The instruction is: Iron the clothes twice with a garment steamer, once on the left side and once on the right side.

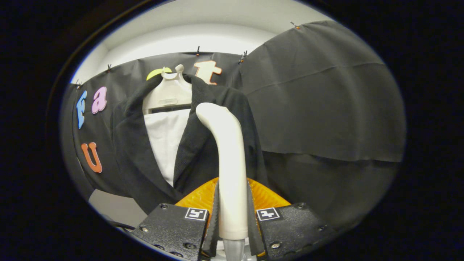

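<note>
Your hand-held gripper (233,217) clamps the garment steamer (226,159), its head against the dark jacket (203,152) below the hanger (168,94); linger and the lapel risks bunching or scorching.

Steamer (226,152) head behind its handle.

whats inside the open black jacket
A white shirt shows between the lapels of the jacket, hanging on a pale hanger. The steamer, gripped between the shut jaws of the gripper, covers part of the jacket's front.
</note>
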Action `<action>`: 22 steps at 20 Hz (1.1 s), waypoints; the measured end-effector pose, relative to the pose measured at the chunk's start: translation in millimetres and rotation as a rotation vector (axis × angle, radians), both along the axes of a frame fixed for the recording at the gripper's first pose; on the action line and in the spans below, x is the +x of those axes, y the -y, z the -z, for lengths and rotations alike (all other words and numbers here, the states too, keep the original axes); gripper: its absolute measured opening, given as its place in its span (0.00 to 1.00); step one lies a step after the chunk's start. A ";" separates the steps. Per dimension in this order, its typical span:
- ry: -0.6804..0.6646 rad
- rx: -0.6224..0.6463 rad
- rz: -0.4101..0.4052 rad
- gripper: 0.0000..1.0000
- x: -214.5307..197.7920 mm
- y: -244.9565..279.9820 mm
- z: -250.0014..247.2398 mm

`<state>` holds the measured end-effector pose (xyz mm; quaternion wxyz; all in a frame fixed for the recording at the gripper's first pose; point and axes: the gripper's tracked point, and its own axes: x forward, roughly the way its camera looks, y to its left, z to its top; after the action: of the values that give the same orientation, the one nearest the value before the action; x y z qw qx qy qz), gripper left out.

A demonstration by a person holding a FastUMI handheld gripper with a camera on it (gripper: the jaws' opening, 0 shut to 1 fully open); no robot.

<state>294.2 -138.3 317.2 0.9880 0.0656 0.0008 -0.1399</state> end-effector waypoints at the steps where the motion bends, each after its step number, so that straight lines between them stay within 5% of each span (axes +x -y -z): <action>1: -0.005 0.000 0.000 0.37 0.7 -1.2 3.3; 22: -0.180 -0.017 -0.033 0.36 -20.6 -26.3 110.7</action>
<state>273.5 -112.0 206.4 0.9866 0.0445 0.0895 -0.1291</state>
